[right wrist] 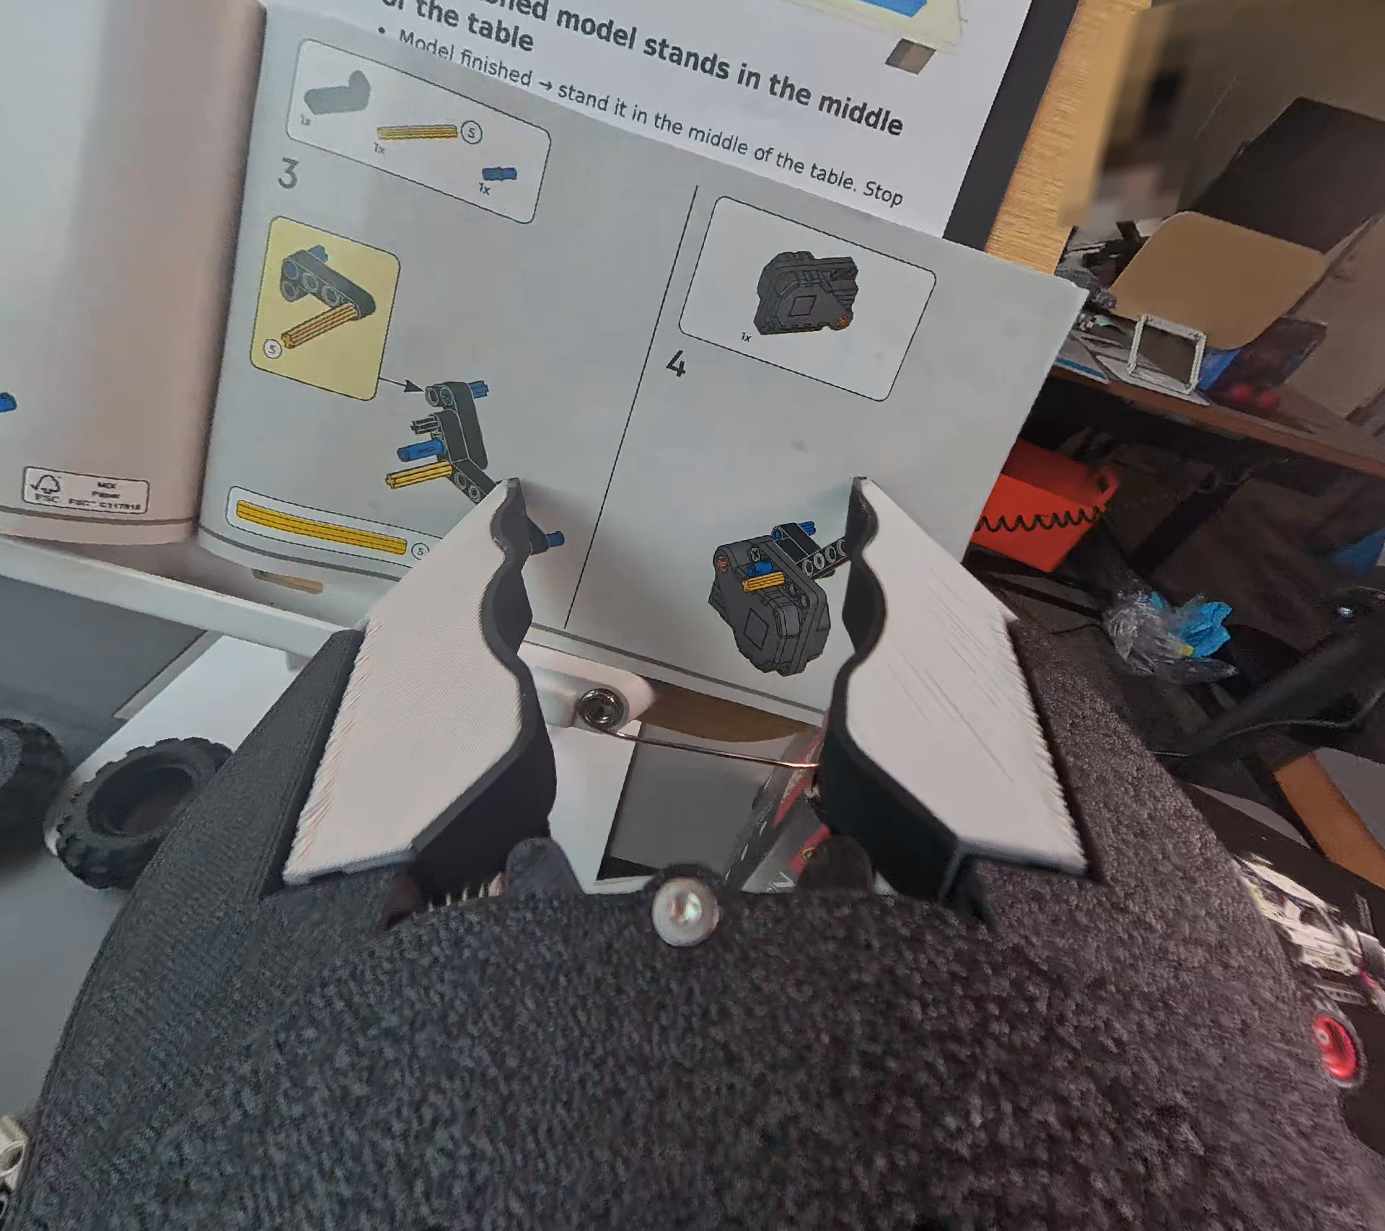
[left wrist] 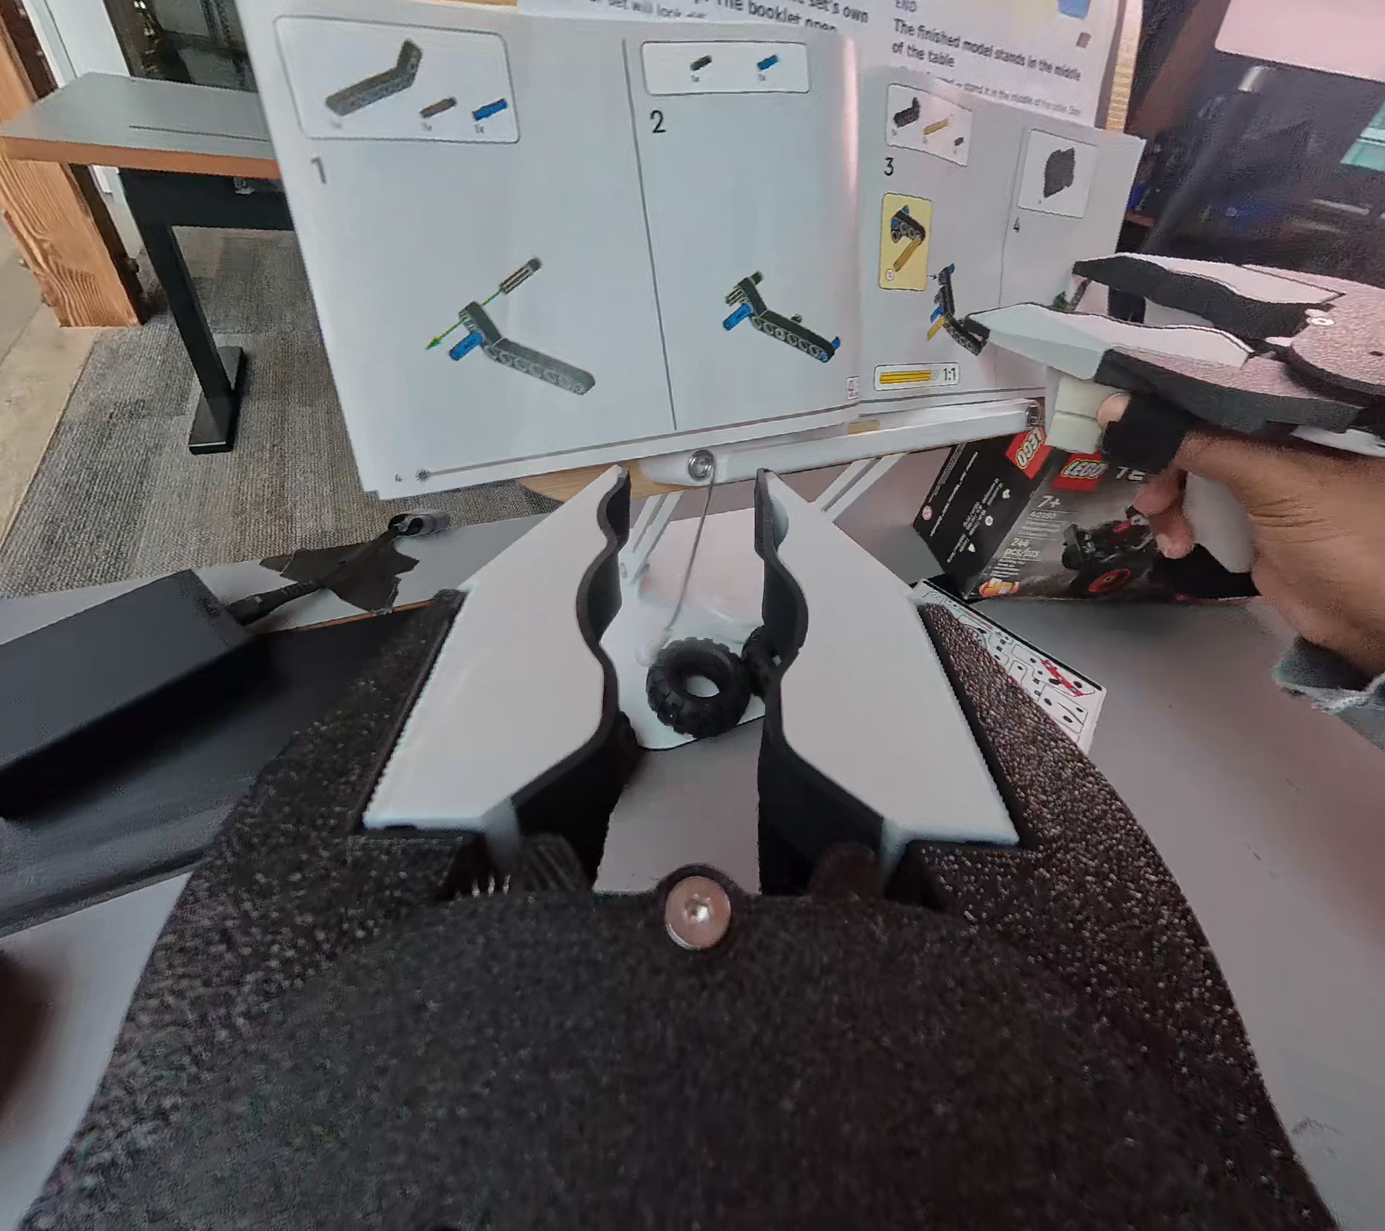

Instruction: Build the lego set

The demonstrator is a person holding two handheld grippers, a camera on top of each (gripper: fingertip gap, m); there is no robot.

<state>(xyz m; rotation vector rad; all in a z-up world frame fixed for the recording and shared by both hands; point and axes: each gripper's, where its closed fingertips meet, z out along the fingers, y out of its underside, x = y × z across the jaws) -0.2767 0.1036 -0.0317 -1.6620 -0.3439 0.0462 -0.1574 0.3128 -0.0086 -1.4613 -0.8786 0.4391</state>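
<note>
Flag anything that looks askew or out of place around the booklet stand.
The lego box leans tilted beside the white stand instead of upright. Two black tyres lie loose on the stand's base. A booklet page bulges outward. Both claws are open and empty.

Grey carpet (left wrist: 112, 446) covers the floor at far left, where a wood-edged desk (left wrist: 142, 127) stands on a black leg beside a wooden pillar (left wrist: 52, 236), while a cluttered wooden shelf (right wrist: 1214, 416) sits far right.
</note>
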